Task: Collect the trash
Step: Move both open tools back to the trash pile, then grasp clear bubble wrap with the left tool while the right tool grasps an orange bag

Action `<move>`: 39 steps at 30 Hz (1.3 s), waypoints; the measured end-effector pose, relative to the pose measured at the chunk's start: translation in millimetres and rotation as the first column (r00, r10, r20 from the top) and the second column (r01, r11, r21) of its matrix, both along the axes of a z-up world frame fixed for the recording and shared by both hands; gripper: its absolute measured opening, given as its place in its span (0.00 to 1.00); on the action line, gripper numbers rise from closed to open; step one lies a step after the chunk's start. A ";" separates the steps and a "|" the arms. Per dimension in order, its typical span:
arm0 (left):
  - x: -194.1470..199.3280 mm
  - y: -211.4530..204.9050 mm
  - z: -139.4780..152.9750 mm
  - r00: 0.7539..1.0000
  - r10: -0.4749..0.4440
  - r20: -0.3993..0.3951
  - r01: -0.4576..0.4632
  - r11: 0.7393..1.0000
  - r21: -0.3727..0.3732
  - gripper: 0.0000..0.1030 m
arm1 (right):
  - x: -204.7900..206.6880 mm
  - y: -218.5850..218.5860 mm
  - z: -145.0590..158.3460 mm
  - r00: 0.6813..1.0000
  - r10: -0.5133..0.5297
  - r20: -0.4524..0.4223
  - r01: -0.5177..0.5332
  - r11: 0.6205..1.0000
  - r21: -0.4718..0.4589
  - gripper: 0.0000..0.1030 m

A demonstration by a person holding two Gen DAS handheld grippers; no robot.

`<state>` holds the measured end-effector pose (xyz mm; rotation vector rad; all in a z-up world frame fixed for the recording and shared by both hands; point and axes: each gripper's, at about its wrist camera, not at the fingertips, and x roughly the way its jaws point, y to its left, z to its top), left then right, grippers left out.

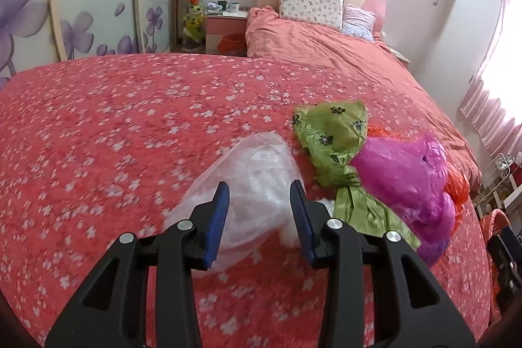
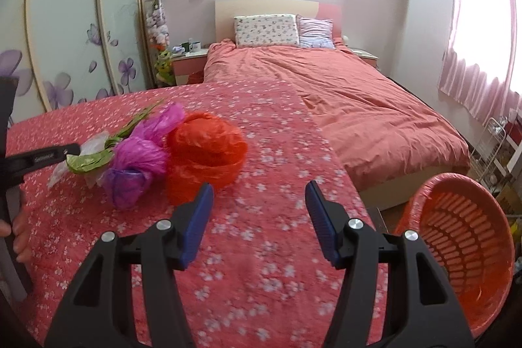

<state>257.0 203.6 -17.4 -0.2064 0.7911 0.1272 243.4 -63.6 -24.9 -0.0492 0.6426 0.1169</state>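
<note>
Left gripper (image 1: 259, 201): lower centre, angled down, jaws part open astride the clear plastic bag (image 1: 248, 185), pads not pressing; bag looks light, limp, slippery, best pinched at a bunched fold

Right gripper (image 2: 257, 207): wider apart, empty, over the floral cover (image 2: 261, 250)

Beyond: green paw-print bag (image 1: 332, 136), magenta bag (image 1: 404, 175), orange bag (image 2: 205, 149); orange basket (image 2: 463, 243) lower right

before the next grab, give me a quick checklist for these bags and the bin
1. Left gripper jaws open: ok.
2. Clear plastic bag lined up between the left jaws: ok; contact cannot tell.
3. Right gripper jaws open, nothing between them: ok.
4. Orange bag centred for the right gripper: not ok, it lies left of the jaws.
5. Orange basket beside the floral cover: ok.
</note>
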 end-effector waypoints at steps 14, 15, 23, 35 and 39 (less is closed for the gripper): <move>-2.4 -2.5 -14.2 0.998 -0.048 -0.050 0.051 0.996 0.078 0.06 | 10.7 19.1 -9.9 0.999 0.028 -0.031 -0.028 1.000 -0.001 0.56; -6.6 -1.2 -13.3 0.998 -0.042 -0.045 0.046 0.995 0.089 0.06 | 11.9 20.4 -8.9 0.999 0.031 -0.029 -0.031 1.000 0.000 0.56; -43.5 57.0 0.4 0.998 0.068 0.004 -0.068 0.990 0.120 0.06 | 38.4 31.3 -3.9 0.999 0.031 -0.042 -0.029 0.999 0.044 0.52; -71.9 82.1 8.7 0.993 0.115 0.008 -0.116 0.985 0.128 0.06 | 99.7 59.2 -17.5 0.994 0.013 -0.112 -0.011 1.000 0.021 0.48; -72.0 78.5 6.8 0.995 0.097 0.008 -0.097 0.987 0.129 0.06 | 97.6 55.2 -23.2 0.990 0.032 -0.137 -0.028 0.999 0.031 0.06</move>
